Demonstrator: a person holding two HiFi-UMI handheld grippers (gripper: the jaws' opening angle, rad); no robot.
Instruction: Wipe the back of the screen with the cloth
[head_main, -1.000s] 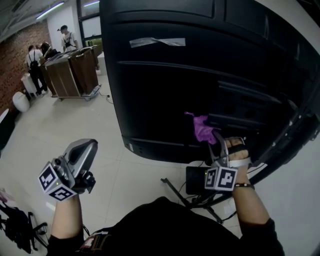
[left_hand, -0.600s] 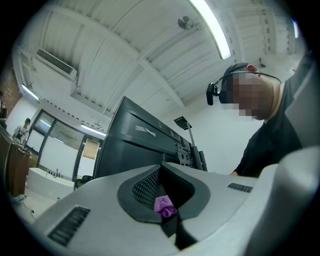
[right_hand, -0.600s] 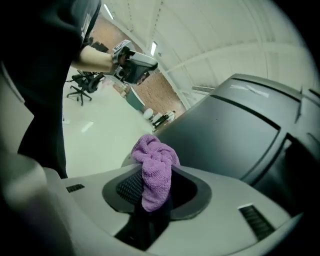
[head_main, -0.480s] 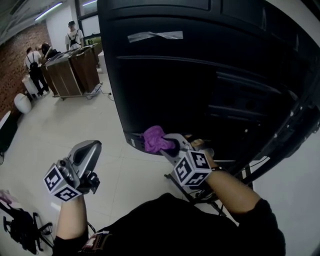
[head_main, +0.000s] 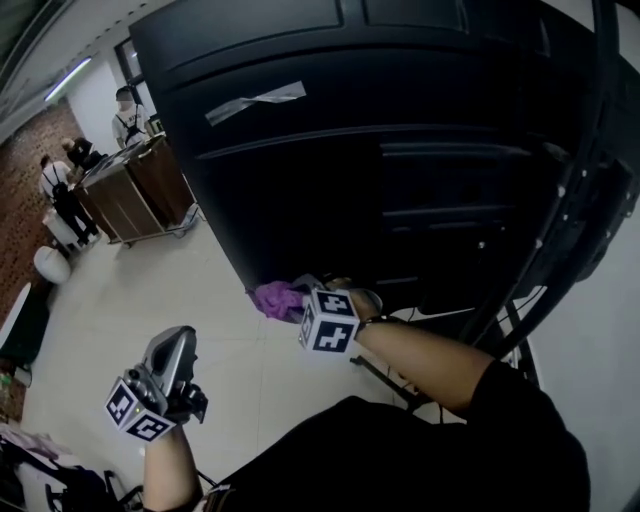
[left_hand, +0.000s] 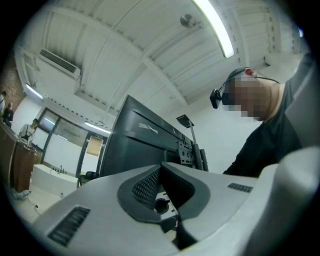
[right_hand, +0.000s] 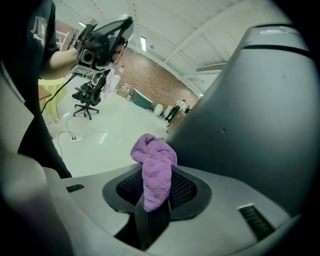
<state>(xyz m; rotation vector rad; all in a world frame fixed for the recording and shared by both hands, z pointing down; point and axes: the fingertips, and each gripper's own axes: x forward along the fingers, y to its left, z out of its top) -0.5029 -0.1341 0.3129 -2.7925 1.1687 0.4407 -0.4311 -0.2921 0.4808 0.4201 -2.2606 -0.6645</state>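
The screen's black back (head_main: 330, 170) fills the upper middle of the head view and shows as a dark wall (right_hand: 250, 125) at the right of the right gripper view. My right gripper (head_main: 298, 299) is shut on the purple cloth (head_main: 273, 297), which it holds against the screen's lower left corner. In its own view the cloth (right_hand: 154, 170) bunches up out of the closed jaws (right_hand: 155, 195). My left gripper (head_main: 172, 352) hangs low at the left, away from the screen, shut and empty (left_hand: 162, 192); the screen (left_hand: 142, 145) stands beyond it.
A strip of tape (head_main: 255, 102) sticks to the screen's upper back. The black stand post (head_main: 560, 220) and its floor legs (head_main: 392, 377) are at the right and below. A wooden cart (head_main: 135, 195) with people stands far left. An office chair (right_hand: 86, 97) and floor cables lie behind.
My right gripper has swept the cloth left and down across the screen's back, from the middle right to the lower left corner. The left gripper has stayed low and shut.
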